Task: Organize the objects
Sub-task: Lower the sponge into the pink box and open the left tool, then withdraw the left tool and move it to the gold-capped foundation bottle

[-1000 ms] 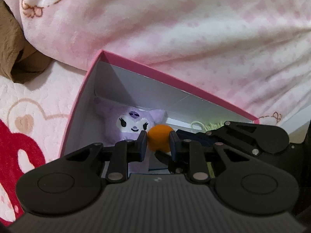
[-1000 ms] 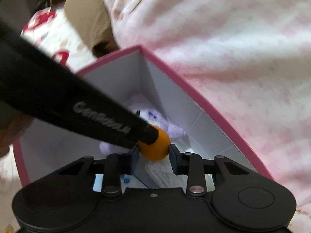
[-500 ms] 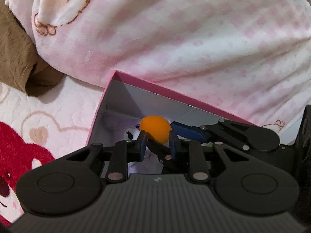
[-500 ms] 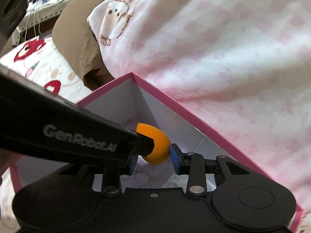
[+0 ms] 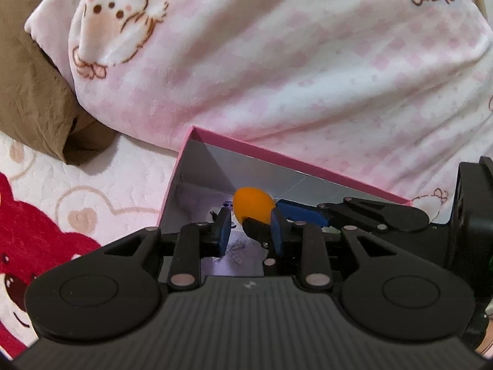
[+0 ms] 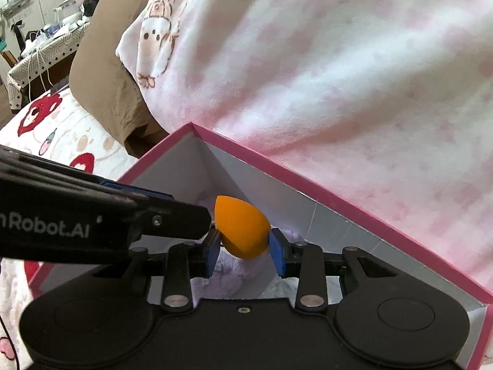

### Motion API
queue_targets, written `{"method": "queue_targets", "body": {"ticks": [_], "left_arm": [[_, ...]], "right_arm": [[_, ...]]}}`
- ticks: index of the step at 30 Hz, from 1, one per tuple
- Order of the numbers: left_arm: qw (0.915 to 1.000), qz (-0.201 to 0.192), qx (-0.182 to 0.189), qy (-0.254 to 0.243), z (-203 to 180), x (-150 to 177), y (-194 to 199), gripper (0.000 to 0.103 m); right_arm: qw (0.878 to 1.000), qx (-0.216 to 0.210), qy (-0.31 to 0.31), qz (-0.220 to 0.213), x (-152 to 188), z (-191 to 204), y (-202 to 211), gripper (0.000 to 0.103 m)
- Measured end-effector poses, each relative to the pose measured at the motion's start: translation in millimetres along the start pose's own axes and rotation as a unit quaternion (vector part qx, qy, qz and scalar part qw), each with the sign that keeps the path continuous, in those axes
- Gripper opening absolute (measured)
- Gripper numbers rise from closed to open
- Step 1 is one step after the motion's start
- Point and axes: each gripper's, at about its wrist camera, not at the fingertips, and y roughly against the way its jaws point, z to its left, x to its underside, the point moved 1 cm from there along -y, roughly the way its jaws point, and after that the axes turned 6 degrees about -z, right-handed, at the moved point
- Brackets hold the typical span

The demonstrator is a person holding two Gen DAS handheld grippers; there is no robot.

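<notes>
While the right hand-held gripper [image 6: 245, 248] is closing on the orange teardrop-shaped makeup sponge [image 6: 242, 226] above the pink-rimmed cardboard box [image 6: 339, 200], the left hand-held gripper [image 5: 251, 231] is opening, pads clear of it. The sponge looks soft and light; gripping its broad middle seems safest.

A pink checked fleece blanket [image 5: 308, 77] lies beside a brown pillow [image 5: 27, 92] on bedding.

Pink blanket [image 6: 354, 77] bulged over box's [image 6: 308, 185] far rim, blocking path ahead. Left gripper [image 6: 212, 225] crossed right gripper's [image 6: 245, 251] left side. Box walls hemmed both; plush [image 6: 228, 274] lay below. Open bedspread [image 5: 92, 191] lay left.
</notes>
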Motion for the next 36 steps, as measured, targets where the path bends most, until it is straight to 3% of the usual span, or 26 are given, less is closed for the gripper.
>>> {"method": "queue_targets", "body": {"ticks": [3,9,14,24,36], "left_arm": [[0.9999,0.006,-0.005,0.008,0.1,1.5,1.2,0.041],[0.9993,0.031,-0.018,0.011,-3.0,8.8,3.7,0.046],[0.9984,0.034,-0.026,-0.036,-16.4,17.3,25.9,0.055],[0.9936,0.048,-0.040,-0.094,-33.3,34.8,98.4,0.055],[0.9893,0.054,-0.027,-0.133,-65.9,67.1,191.5,0.058]], "right_arm": [[1.000,0.002,0.004,-0.001,-3.5,7.3,9.1,0.045],[1.000,0.006,-0.002,0.004,6.2,3.3,24.2,0.049],[1.000,-0.006,-0.017,-0.013,21.5,0.3,66.7,0.056],[0.997,-0.020,-0.019,-0.065,43.2,31.1,140.2,0.066],[0.998,-0.015,0.021,-0.058,74.8,67.3,233.6,0.073]]}}
